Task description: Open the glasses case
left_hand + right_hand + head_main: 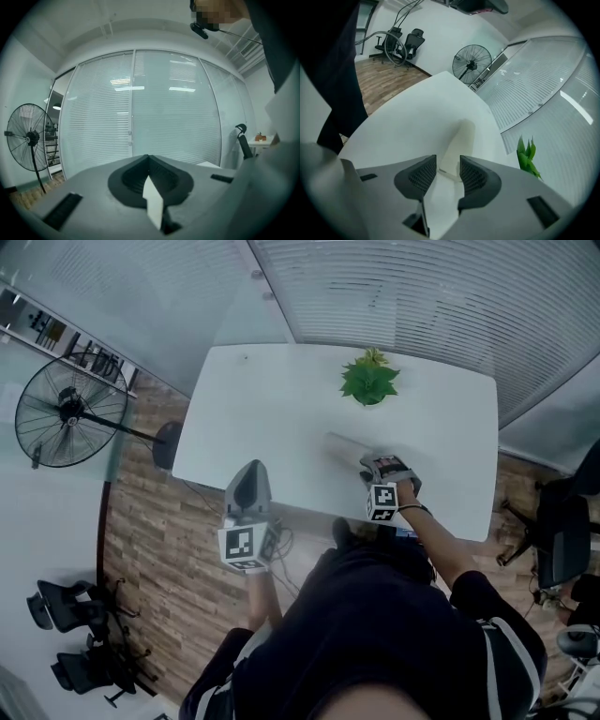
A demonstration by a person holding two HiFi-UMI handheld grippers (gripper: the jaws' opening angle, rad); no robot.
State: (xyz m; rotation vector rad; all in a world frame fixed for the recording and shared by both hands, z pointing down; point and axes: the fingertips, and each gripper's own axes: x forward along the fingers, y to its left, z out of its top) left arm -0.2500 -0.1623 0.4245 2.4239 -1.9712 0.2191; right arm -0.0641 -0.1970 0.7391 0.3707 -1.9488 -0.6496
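Observation:
The glasses case [349, 448] is a pale, long box lying on the white table [281, 399], in front of the plant. My right gripper [373, 465] is at its near end. In the right gripper view the case [458, 138] runs away from me, and its near end sits between the two dark pads [423, 176] of the right gripper [448, 161], which are shut against its sides. My left gripper [249, 474] is held above the table's near left edge, away from the case. In its own view the left gripper [148, 159] has its jaws closed together, holding nothing, and faces the window blinds.
A small green plant [369, 378] stands at the table's far middle, also seen as the plant [527, 154] to the right of the case. A floor fan [70, 409] stands left of the table. Office chairs [558, 531] are at the right.

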